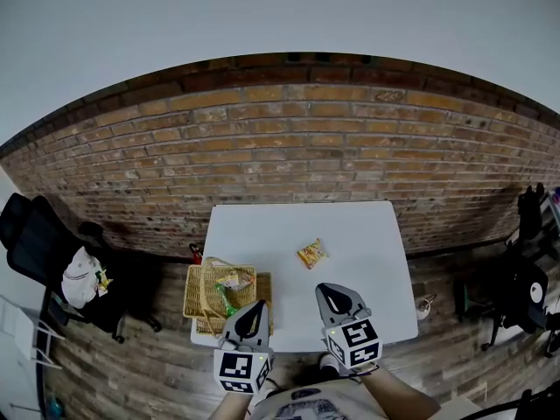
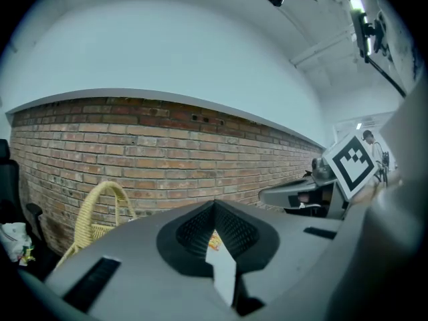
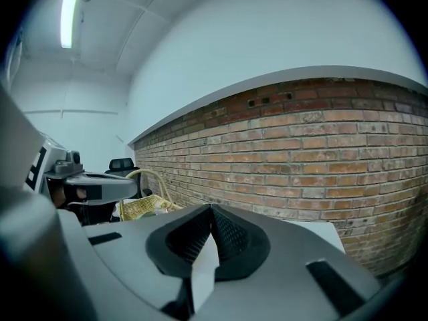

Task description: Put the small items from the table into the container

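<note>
An orange snack packet (image 1: 311,253) lies near the middle of the white table (image 1: 367,234). A wicker basket (image 1: 199,296) with a handle stands at the table's front left corner and holds a few small items (image 1: 232,283). My left gripper (image 1: 255,307) hovers at the basket's right edge, its jaws shut with nothing between them. My right gripper (image 1: 335,290) hangs over the table's front edge, just short of the packet, also shut and empty. In the left gripper view the packet (image 2: 213,241) peeks through below the shut left gripper (image 2: 215,206), and the basket handle (image 2: 100,199) rises at the left.
A brick wall (image 1: 289,147) runs behind the table. A black office chair with a white bag (image 1: 80,276) stands at the left. Dark equipment (image 1: 523,291) stands at the right, and a small cup (image 1: 426,305) sits on the wooden floor beside the table.
</note>
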### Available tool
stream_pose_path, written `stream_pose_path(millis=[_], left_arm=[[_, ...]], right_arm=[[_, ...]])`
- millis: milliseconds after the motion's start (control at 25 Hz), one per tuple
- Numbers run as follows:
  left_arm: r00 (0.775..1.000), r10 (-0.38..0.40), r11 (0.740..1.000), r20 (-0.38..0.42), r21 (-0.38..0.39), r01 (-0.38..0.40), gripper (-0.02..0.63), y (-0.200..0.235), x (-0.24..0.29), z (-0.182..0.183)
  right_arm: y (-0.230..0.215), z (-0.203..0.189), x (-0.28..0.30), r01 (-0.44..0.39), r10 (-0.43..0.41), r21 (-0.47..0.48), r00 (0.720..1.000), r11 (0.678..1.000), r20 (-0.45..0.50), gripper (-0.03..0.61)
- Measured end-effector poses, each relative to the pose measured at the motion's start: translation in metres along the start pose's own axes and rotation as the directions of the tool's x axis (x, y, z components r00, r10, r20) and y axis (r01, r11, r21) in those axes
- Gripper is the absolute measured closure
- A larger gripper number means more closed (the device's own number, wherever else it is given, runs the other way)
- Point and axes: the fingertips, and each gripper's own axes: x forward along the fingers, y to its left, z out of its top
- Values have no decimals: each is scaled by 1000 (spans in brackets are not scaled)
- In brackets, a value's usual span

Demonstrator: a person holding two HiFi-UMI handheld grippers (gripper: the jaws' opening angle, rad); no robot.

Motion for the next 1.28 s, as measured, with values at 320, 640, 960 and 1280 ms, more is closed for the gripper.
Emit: stream_pose_path(millis=[320, 640, 960, 1280], left_arm=[[998, 54, 998, -9, -18, -55, 566, -22, 55, -4], [993, 110, 993, -33, -31, -111, 566, -30, 99, -10], [984, 164, 985, -67, -44, -167, 566, -20, 131, -23], [976, 200, 977, -89, -55, -205, 566, -6, 162, -37]], right_arm=[[-58, -8, 14, -53, 53, -5, 998, 999, -23, 557], [-101, -17, 37, -106, 106, -2, 993, 994, -61, 557], [-125, -33, 69, -142, 140, -6, 984, 990, -112, 557], [-145, -50, 104, -169, 164, -17, 972, 986, -166, 555]])
